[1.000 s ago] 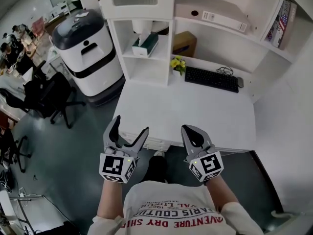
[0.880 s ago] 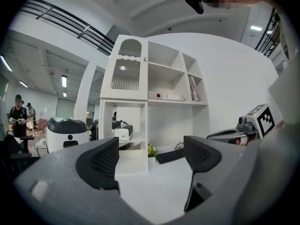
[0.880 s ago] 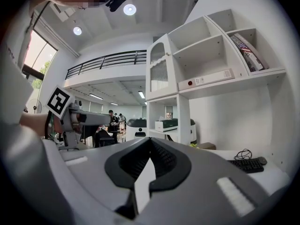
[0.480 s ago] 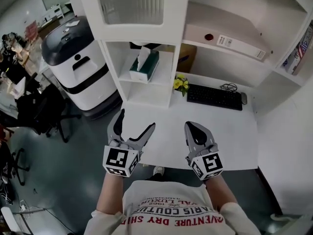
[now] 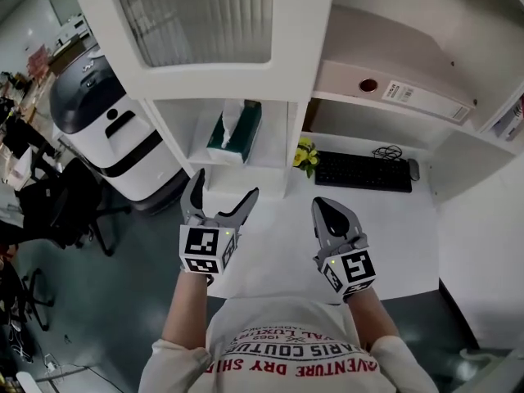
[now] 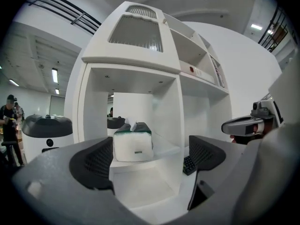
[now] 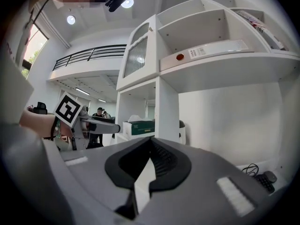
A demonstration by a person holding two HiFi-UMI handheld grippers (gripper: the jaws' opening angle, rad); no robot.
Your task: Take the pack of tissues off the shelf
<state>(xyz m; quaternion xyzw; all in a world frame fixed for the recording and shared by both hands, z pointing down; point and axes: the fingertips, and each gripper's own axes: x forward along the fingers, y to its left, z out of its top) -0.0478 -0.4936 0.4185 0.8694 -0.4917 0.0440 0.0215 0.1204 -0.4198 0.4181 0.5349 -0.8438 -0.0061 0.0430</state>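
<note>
The pack of tissues, a green and white box with a tissue sticking out of its top, stands on the middle shelf of the white shelf unit. My left gripper hovers just in front of and below it, apart from it. Its jaws are opening and nothing is between them. In the left gripper view the pack of tissues sits straight ahead, framed by the left gripper. My right gripper is shut and empty over the desk, to the right. In the right gripper view the right gripper points past the pack of tissues.
A white desk carries a black keyboard and small yellow flowers. A white binder lies on the shelf above. A frosted cabinet door hangs over the tissue shelf. A white and black machine and an office chair stand at the left.
Both grippers have come up and forward toward the shelf unit, which now looms larger. The left gripper's jaws have spread wider. The right gripper stays shut.
</note>
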